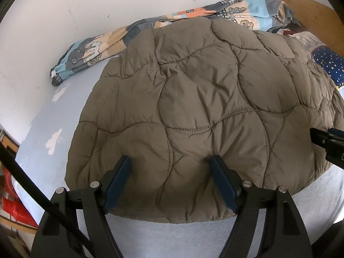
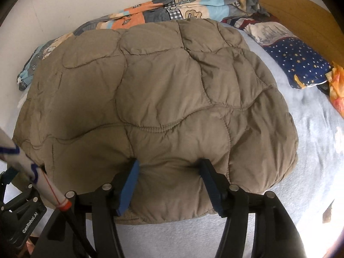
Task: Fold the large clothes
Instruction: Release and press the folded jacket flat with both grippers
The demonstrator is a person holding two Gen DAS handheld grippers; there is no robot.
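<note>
A brown quilted jacket point(image 1: 204, 99) lies folded in a thick pile on the pale blue bed; it also shows in the right wrist view point(image 2: 154, 99). My left gripper point(image 1: 171, 161) is open, its blue fingertips pressing down into the jacket's near edge on its left part. My right gripper point(image 2: 169, 164) is open, its tips pressing into the near edge on the right part. The right gripper's body shows at the edge of the left wrist view point(image 1: 329, 144), and the left gripper's body in the right wrist view point(image 2: 19, 210).
A patchwork blanket point(image 1: 133, 34) is bunched along the white wall behind the jacket. A navy star-print pillow point(image 2: 301, 64) lies at the right by the wooden headboard point(image 2: 301, 15). An orange cloth point(image 2: 336, 88) sits at the far right. Bare bedsheet point(image 2: 311, 150) lies right of the jacket.
</note>
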